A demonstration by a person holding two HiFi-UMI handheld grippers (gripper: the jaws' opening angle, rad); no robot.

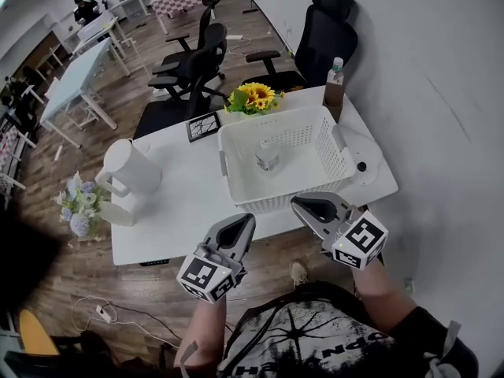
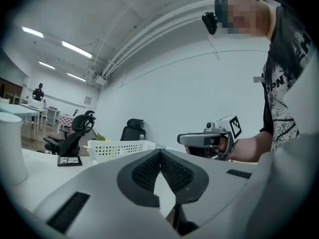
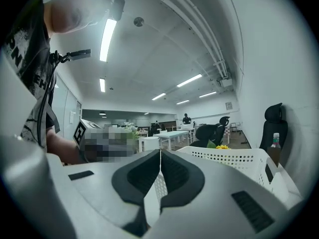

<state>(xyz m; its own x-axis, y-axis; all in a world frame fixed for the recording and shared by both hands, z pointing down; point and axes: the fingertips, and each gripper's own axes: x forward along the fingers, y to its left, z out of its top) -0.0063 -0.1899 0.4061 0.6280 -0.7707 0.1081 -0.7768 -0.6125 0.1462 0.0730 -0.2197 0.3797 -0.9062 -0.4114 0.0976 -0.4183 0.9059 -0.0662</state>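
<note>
Left tool (image 1: 244, 223): jaws pressed together at the tips, nothing between them. Right tool (image 1: 303, 205): jaws likewise closed and empty. Both hover in the lower middle of the head view, over the near edge of the table (image 1: 189, 203), just short of the basket (image 1: 276, 201) and not touching it.

The basket sits at the centre of the frame. Judged to be light, perforated plastic, fairly stiff, though the walls may flex under a pinch. The rim or the tab handles at either end look like the soundest holds. Inside, standing upright near the middle, is a small bottle (image 1: 267, 157). It appears clear, light and smooth, so likely to slip, and is best gripped across the body.

Count:
- two tools
- one basket
- one small bottle in it
- one white jug (image 1: 130, 166), left of centre
- one bunch of sunflowers (image 1: 253, 97), just above the basket
- one second bottle (image 1: 336, 71), upper right of the basket
- at least three office chairs (image 1: 197, 61) in the upper frame
</note>
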